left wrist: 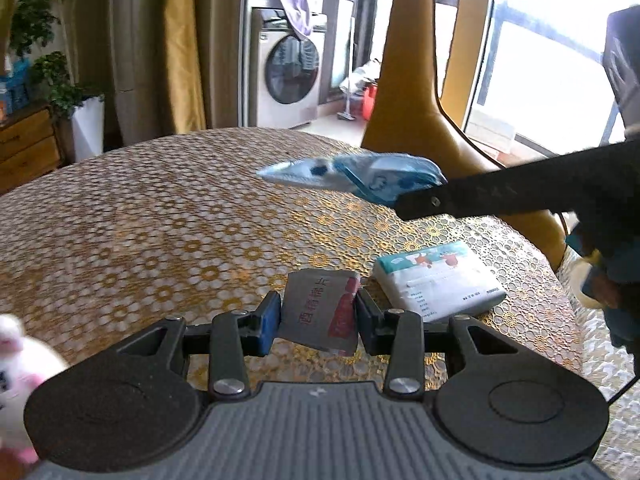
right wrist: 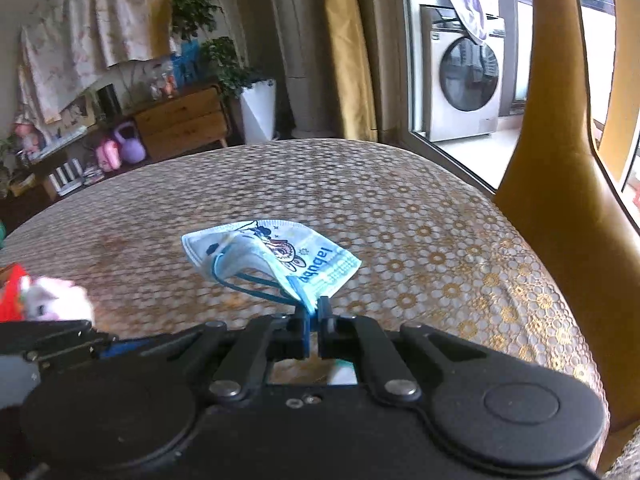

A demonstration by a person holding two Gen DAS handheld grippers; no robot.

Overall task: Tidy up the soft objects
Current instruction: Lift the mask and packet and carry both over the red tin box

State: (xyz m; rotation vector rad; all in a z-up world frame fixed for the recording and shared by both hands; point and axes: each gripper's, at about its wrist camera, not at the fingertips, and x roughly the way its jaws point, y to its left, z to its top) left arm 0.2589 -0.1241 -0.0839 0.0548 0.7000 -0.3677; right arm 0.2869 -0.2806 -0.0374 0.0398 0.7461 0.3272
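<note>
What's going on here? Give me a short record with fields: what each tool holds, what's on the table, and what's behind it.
left tool: shut on a grey and red sachet, off the table
right tool: shut on one corner of a blue packaged face mask, off the table
table: gold circle-patterned cloth; a white tissue pack lies on it
table's near left: pink plush toy, blurred
background: washing machine, potted plant

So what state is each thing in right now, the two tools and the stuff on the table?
Left tool: shut on a grey and red sachet, held off the table.
Right tool: shut on the blue face mask packet, lifted.
Tissue pack: lying flat on the table.
Washing machine: door closed, cloth draped on top.
</note>
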